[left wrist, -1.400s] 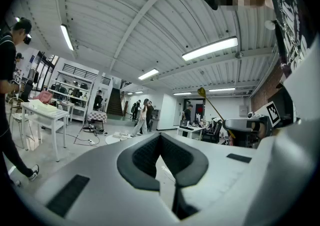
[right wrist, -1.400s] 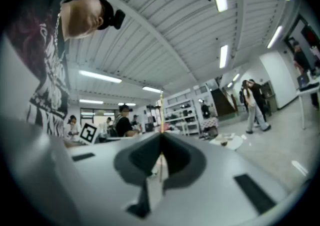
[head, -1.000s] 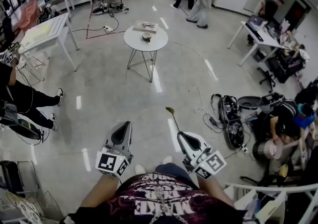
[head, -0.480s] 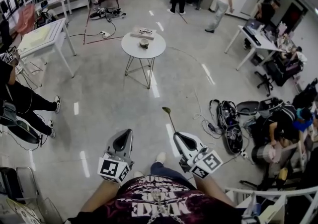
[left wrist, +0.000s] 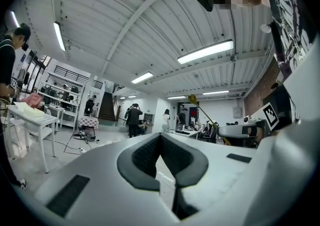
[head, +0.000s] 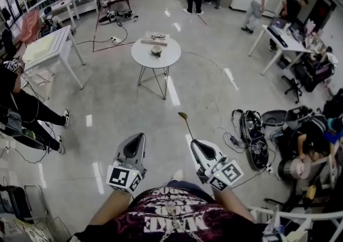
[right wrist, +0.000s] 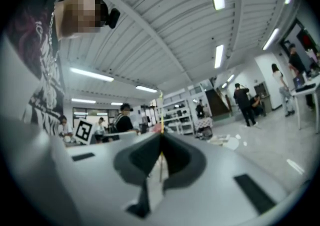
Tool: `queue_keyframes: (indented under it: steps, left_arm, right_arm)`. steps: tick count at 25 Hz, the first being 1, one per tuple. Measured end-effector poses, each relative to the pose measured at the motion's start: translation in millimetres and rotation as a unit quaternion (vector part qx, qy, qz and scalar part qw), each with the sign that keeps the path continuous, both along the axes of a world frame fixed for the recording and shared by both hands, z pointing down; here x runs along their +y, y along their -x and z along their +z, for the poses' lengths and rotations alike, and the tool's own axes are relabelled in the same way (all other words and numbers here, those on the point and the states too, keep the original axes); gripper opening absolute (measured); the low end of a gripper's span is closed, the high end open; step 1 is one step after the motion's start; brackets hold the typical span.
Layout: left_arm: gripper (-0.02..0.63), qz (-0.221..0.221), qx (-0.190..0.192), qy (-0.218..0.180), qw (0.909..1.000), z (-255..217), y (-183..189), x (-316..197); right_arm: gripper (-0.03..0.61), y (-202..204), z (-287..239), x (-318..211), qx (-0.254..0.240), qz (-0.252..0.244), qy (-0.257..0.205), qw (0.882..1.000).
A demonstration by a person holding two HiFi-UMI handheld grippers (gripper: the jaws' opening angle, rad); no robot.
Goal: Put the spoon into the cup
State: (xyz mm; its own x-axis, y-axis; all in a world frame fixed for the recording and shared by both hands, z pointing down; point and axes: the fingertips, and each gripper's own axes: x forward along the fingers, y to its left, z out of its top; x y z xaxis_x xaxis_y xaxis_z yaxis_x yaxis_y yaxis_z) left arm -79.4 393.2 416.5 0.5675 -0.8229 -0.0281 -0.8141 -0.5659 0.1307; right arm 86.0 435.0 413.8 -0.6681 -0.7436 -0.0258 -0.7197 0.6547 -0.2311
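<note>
Approach stage, as I read it from the head view. At left, my left tongs [head: 140, 137] are closed on nothing and point level over the floor; I judge they should stay out of the path, ready only to steady the cup if it threatens to tip. Right of them, the spoon [head: 186, 123] juts forward with its bowl leading, its thin handle pinched between the pads of my right tongs [head: 193, 142], which are shut tight on it. In the right gripper view the handle runs straight up the line where the jaws meet, so the hold looks centred. To do this step well, I would carry the spoon level until it is over the cup, then tip the bowl downward and lower it inside before releasing, since a drop from above could knock so small a vessel over. Containers: the cup [head: 156, 50] stands near the middle of the round desk [head: 142, 59], well apart from the spoon, just in front of a flat object [head: 156, 38]. Its interior looks dark; I cannot tell whether it holds anything.
</note>
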Motion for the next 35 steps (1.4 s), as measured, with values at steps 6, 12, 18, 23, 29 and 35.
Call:
queue_keyframes:
  steps: [6,12,18,23,29,35]
  left_arm:
    - [0.026,-0.012,-0.004,0.007,0.9999,-1,-17,-31]
    - [0.026,-0.020,-0.004,0.008,0.9998,-1,-43,-56]
    - [0.026,-0.041,-0.001,0.019,0.9990,4,-63,-75]
    - [0.026,-0.052,-0.011,0.019,0.9984,8,-81,-86]
    - [0.026,-0.054,-0.026,0.025,0.9979,14,-85,-87]
    - [0.027,-0.058,-0.026,0.035,0.9973,20,-76,-91]
  right_arm:
    - [0.037,-13,-7,-29,0.002,-0.016,-0.007,1.000]
    - [0.037,-37,-6,-58,-0.007,-0.028,-0.006,1.000]
    - [0.037,-58,-2,-79,-0.013,-0.052,-0.004,0.999]
    - [0.037,-67,5,-86,-0.020,-0.083,0.000,0.996]
    - [0.037,-70,8,-98,-0.033,-0.089,0.000,0.995]
    - [0.037,-63,1,-114,-0.037,-0.090,-0.014,0.995]
